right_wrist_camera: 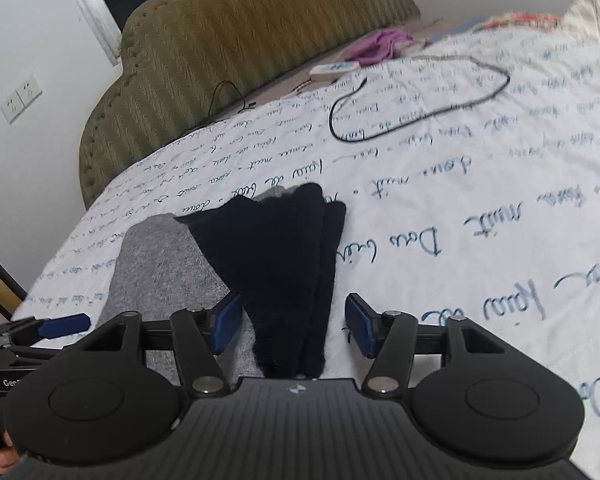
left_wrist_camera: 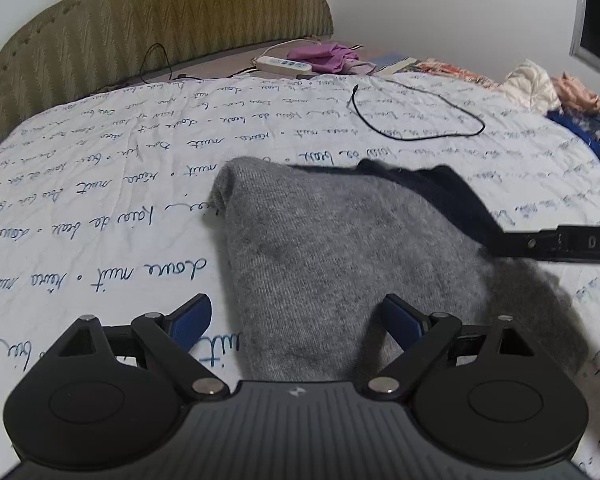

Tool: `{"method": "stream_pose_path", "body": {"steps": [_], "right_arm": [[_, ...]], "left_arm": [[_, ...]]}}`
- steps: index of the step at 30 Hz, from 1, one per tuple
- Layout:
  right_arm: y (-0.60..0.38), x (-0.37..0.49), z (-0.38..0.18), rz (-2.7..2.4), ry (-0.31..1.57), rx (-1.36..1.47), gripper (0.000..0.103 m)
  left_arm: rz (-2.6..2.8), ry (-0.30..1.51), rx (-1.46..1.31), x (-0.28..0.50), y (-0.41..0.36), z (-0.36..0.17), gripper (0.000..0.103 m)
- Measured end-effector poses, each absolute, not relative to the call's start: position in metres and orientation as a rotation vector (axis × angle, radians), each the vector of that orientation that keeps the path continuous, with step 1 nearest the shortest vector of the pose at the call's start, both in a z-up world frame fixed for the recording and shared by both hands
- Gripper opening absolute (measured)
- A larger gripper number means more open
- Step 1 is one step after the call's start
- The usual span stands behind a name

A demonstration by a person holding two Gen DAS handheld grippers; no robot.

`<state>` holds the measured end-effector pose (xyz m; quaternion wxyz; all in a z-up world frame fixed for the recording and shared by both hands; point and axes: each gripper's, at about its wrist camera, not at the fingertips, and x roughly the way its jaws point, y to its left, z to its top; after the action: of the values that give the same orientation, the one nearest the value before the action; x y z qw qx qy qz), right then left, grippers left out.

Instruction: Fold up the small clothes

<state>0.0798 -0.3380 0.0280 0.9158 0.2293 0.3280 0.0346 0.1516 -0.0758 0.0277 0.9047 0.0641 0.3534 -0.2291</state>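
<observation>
A grey knitted garment (left_wrist_camera: 324, 264) lies flat on the bed's white quilt (left_wrist_camera: 100, 208), which is printed all over with blue handwriting, and a dark navy garment (right_wrist_camera: 284, 264) lies folded lengthwise along the grey one's right edge, partly overlapping it. The left gripper (left_wrist_camera: 298, 320) hangs low over the near end of the grey piece with its blue-padded fingers (left_wrist_camera: 190, 320) spread wide: the right pad stands over the grey knit, the left one over bare quilt, and nothing is pinched between them. The right gripper (right_wrist_camera: 294, 322) has its fingers (right_wrist_camera: 360, 324) released as well, straddling the near end of the navy strip without pressing on it; the cloth simply lies on the bed between the pads. In the left wrist view one black finger of the right gripper reaches in from the right edge, over the seam where navy meets grey. Farther up the bed a black cable (left_wrist_camera: 416, 114) makes a loose loop on the quilt, and beyond it, near the olive padded headboard (left_wrist_camera: 160, 20), sit a white power strip (left_wrist_camera: 284, 65) and a crumpled purple cloth (left_wrist_camera: 326, 55). More bundled clothes (left_wrist_camera: 540, 88) are heaped at the far right side
</observation>
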Motion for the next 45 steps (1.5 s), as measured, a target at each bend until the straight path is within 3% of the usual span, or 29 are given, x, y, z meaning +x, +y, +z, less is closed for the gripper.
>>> {"method": "stream_pose_path", "body": {"steps": [2, 12, 15, 17, 19, 21, 24, 26, 30, 34, 35, 38, 39, 45], "right_arm": [[-0.344, 0.090, 0.021, 0.103, 0.692, 0.525, 0.074], [-0.366, 0.151, -0.005, 0.302, 0.708, 0.737, 0.074], [-0.368, 0.168, -0.008, 0.328, 0.691, 0.771, 0.060], [-0.372, 0.178, -0.013, 0.329, 0.694, 0.795, 0.033], [-0.373, 0.182, -0.016, 0.326, 0.695, 0.808, 0.027], [-0.368, 0.176, -0.011, 0.319, 0.663, 0.758, 0.025], [-0.359, 0.157, 0.010, 0.351, 0.549, 0.657, 0.024], [-0.356, 0.149, 0.024, 0.384, 0.476, 0.620, 0.024], [-0.353, 0.170, 0.028, 0.217, 0.587, 0.549, 0.027], [-0.353, 0.168, 0.017, 0.117, 0.651, 0.509, 0.059], [-0.353, 0.159, 0.019, 0.128, 0.636, 0.506, 0.064], [-0.353, 0.129, 0.029, 0.136, 0.629, 0.493, 0.067], [-0.353, 0.118, 0.031, 0.140, 0.636, 0.495, 0.068], [-0.359, 0.049, 0.019, 0.230, 0.696, 0.645, 0.069]], "left_arm": [[-0.503, 0.728, 0.073, 0.163, -0.067, 0.029, 0.093], [-0.646, 0.999, -0.473, 0.266, -0.031, -0.002, 0.093], [-0.656, 0.976, -0.533, 0.283, -0.036, -0.005, 0.093], [-0.662, 0.945, -0.554, 0.293, -0.040, -0.006, 0.092], [-0.660, 0.902, -0.541, 0.296, -0.044, -0.003, 0.080], [-0.655, 0.855, -0.461, 0.293, -0.052, 0.003, 0.036], [-0.679, 0.736, -0.328, 0.279, -0.061, 0.016, 0.020], [-0.685, 0.671, -0.274, 0.273, -0.066, 0.024, 0.019], [-0.566, 0.676, -0.150, 0.284, -0.083, 0.025, 0.019], [-0.489, 0.722, -0.075, 0.281, -0.084, 0.021, 0.026], [-0.480, 0.714, -0.078, 0.275, -0.080, 0.024, 0.034], [-0.465, 0.682, -0.100, 0.246, -0.065, 0.038, 0.073], [-0.471, 0.661, -0.109, 0.233, -0.059, 0.042, 0.077], [-0.532, 0.727, -0.094, 0.155, -0.039, 0.037, 0.077]]}}
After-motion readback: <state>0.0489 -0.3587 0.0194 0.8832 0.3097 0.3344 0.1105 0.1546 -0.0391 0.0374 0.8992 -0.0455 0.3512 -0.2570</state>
